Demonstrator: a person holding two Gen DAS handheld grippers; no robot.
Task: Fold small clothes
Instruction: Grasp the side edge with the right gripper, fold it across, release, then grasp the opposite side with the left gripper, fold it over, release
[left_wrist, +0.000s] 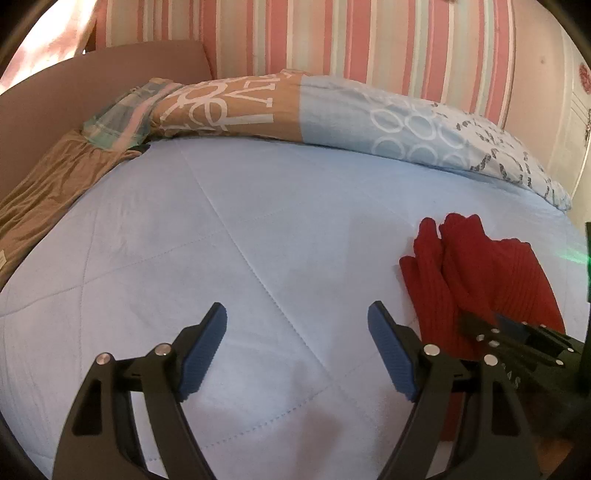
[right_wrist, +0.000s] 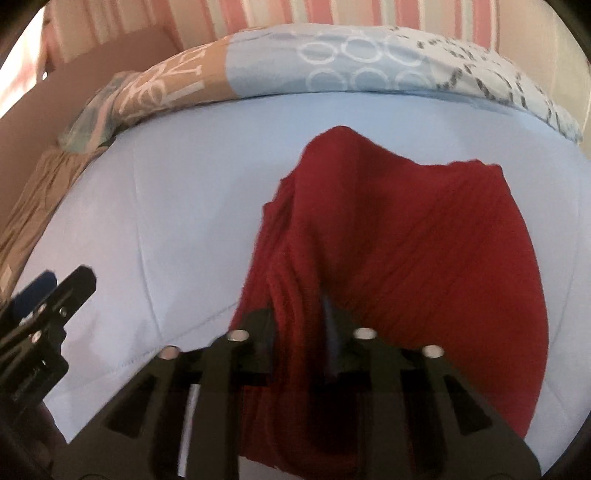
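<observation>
A red ribbed knit garment (right_wrist: 424, 236) lies bunched on the light blue quilt (right_wrist: 177, 221). My right gripper (right_wrist: 303, 317) is shut on a fold of its near edge, the cloth bunched between the jaws and draped over them. In the left wrist view the same garment (left_wrist: 480, 269) lies at the right, with the right gripper (left_wrist: 480, 325) clamped on it. My left gripper (left_wrist: 297, 321) is open and empty, blue pads wide apart, just above bare quilt (left_wrist: 229, 229) to the left of the garment. It also shows at the left edge of the right wrist view (right_wrist: 55, 288).
A patterned blue and tan pillow (left_wrist: 332, 110) lies along the far side of the bed. A tan cloth (left_wrist: 48, 192) and a plaid item (left_wrist: 122, 110) lie at the far left by a brown headboard (left_wrist: 74, 85). A striped pink wall stands behind.
</observation>
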